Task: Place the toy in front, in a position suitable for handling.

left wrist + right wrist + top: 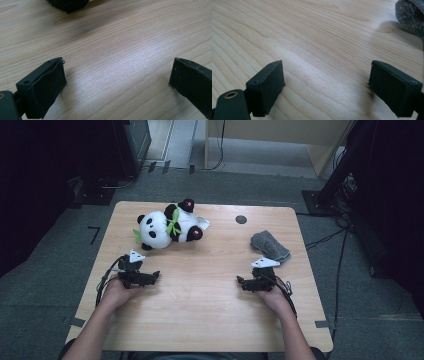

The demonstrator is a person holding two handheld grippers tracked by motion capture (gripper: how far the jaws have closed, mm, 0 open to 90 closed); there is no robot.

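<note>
Both hand-held grippers rest low over the table (210, 290) with nothing between their jaws: the left hand-held gripper (156, 276) stands spread wide, as does the right hand-held gripper (240, 281), and bare wood shows between the jaws in both gripper views. The panda plush (167, 226) lies on its side ahead of the left hand-held gripper and apart from it; its dark fur (67, 4) shows at the top edge of the left gripper view. The grey folded cloth (270, 246) lies just ahead and to the outer side of the right hand-held gripper, its edge (410, 15) at the upper right of the right gripper view. Risk: a pinch on loose fur or a thin limb is likely to slip or let the plush swing; a bite on one cloth layer is likely to unfold it. A low approach may push either soft item across the table rather than capture it. No container is present; nothing holds either item.
</note>
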